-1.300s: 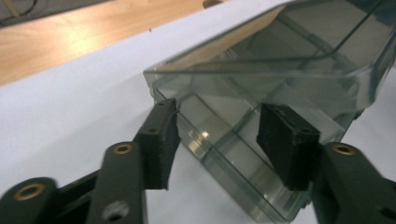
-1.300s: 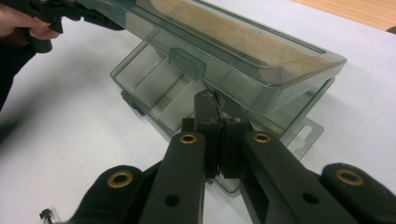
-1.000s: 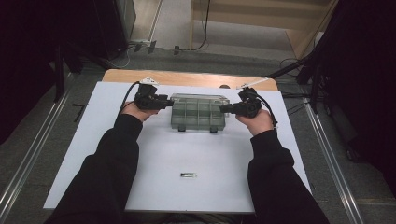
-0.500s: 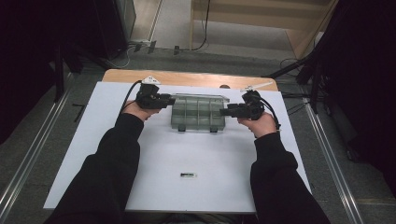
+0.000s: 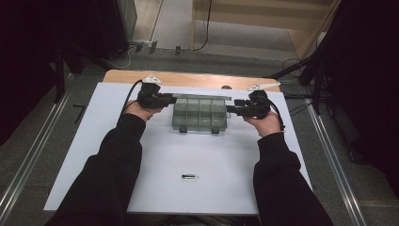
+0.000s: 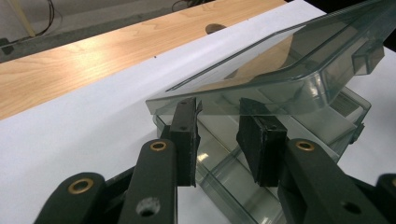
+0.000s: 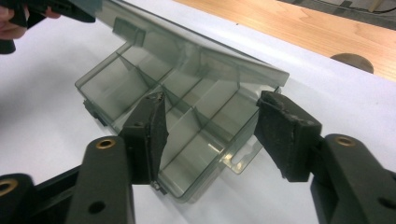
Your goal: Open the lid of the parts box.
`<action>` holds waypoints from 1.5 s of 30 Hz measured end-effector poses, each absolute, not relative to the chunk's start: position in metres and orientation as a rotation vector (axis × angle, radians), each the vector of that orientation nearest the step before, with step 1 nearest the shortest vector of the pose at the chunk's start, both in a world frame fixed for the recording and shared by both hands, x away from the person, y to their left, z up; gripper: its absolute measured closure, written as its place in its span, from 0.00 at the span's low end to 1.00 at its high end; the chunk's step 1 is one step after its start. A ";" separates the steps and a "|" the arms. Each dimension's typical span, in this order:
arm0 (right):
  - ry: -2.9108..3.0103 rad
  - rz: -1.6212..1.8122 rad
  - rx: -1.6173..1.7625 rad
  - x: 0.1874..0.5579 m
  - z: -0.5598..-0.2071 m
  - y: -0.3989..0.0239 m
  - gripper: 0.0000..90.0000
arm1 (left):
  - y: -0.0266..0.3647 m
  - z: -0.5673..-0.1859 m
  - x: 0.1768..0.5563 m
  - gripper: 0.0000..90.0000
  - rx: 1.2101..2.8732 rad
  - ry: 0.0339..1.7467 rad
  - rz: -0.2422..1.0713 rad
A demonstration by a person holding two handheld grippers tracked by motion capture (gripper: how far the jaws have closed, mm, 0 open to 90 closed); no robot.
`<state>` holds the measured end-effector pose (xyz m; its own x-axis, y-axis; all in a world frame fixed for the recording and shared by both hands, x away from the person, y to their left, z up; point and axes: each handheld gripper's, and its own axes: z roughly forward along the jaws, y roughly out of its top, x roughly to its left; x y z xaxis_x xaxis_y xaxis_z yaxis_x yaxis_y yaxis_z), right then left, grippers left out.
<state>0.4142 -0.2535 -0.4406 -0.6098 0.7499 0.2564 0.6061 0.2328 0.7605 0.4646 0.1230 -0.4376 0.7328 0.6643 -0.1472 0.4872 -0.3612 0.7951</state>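
A clear plastic compartment box (image 5: 200, 114) lies on the white sheet, its hinged lid (image 6: 280, 70) tilted up off the base. My left gripper (image 5: 175, 100) is at the box's left end. Its jaws have just been closing, and the lid's rim lies across their tips (image 6: 219, 109) with no thing pinched between the pads. My right gripper (image 5: 229, 109) is at the box's right end. Its jaws have just sprung wide and eased in slightly. They straddle the box's corner (image 7: 210, 105) without touching it. The lid (image 7: 196, 51) slants above the dividers.
A small dark cylinder (image 5: 189, 176) lies on the sheet near the front, between the person's forearms. The bare wooden table edge (image 5: 188, 77) runs behind the sheet, with a hole (image 7: 351, 60) in it. Metal rails flank the table.
The right hand has shifted slightly at the box's right end. The left hand and the box stay where they were.
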 end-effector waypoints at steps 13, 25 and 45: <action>2.328 1.297 1.233 0.431 -0.443 -0.247 0.53 | 0.121 -0.436 0.466 0.74 2.018 0.889 0.256; 2.314 1.298 1.223 0.441 -0.443 -0.243 0.61 | 0.117 -0.433 0.471 0.74 2.009 0.919 0.267; 2.238 1.365 1.247 0.455 -0.440 -0.247 0.69 | 0.108 -0.427 0.483 0.72 1.975 0.945 0.324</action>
<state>0.4547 -0.2465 -0.4401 -0.6079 0.7641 0.2161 0.5420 0.2004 0.8162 0.4827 0.1080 -0.4267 0.6744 0.7263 -0.1327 0.4917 -0.3077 0.8146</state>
